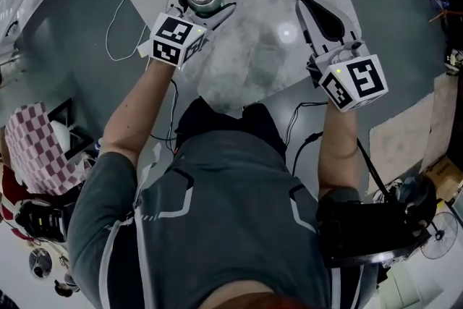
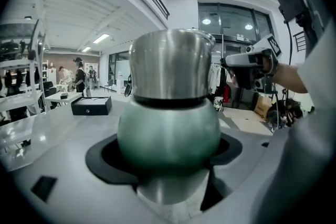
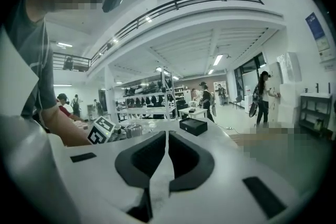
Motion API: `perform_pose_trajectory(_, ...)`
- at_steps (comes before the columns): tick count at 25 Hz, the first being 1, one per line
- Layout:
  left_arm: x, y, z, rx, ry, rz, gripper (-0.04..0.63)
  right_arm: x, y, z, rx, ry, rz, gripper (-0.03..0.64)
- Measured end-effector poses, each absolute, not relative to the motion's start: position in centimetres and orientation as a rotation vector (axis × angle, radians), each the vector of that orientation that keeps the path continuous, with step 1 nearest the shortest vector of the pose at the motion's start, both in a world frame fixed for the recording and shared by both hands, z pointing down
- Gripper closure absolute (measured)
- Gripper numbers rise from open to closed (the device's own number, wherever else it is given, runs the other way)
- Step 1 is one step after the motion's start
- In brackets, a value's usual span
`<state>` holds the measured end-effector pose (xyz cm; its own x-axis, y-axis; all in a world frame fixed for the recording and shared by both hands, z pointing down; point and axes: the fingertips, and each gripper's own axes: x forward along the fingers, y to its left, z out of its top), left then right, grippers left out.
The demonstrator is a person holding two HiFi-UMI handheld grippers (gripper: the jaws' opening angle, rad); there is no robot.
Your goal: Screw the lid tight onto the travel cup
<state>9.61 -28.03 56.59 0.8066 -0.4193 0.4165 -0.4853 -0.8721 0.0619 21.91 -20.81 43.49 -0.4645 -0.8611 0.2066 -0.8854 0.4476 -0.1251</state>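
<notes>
Tools number two, one per hand, each carrying one cube of black-and-white square markers, the left cube (image 1: 173,40) and the right cube (image 1: 356,82); one travel cup (image 1: 207,8) is in play, green-bodied, with one steel lid (image 2: 170,63) sitting on top of it; one black box (image 2: 91,105) lies beyond the cup on a grey surface. The left tool (image 1: 206,2) is clamped on the cup's rounded green body, pads pressing both sides, the cup upright over the pale round bench (image 1: 260,76); whether the cup touches the bench cannot be told. The right tool (image 3: 167,139) is to the right of the cup, well apart from it, jaws together with nothing between them. The left forearm (image 1: 134,112) and the right forearm (image 1: 338,148), both bare, reach forward from the torso; both tools point away across the bench.
</notes>
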Motion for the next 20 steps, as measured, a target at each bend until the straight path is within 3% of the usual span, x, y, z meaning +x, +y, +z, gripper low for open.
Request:
perform_pose_trajectory(9, 12.7, -32.7, 65.5, 2.768, -0.762, 0.664, 0.196, 25.4, -24.1, 50.1, 1.669, -2.504, 0.416, 0.577)
perform_pose_trajectory(20, 12.6, -35.3, 73.4, 2.748, -0.766, 0.727, 0.196, 24.1, -26.0, 57.4, 1.629, -2.477, 0.546, 0.577)
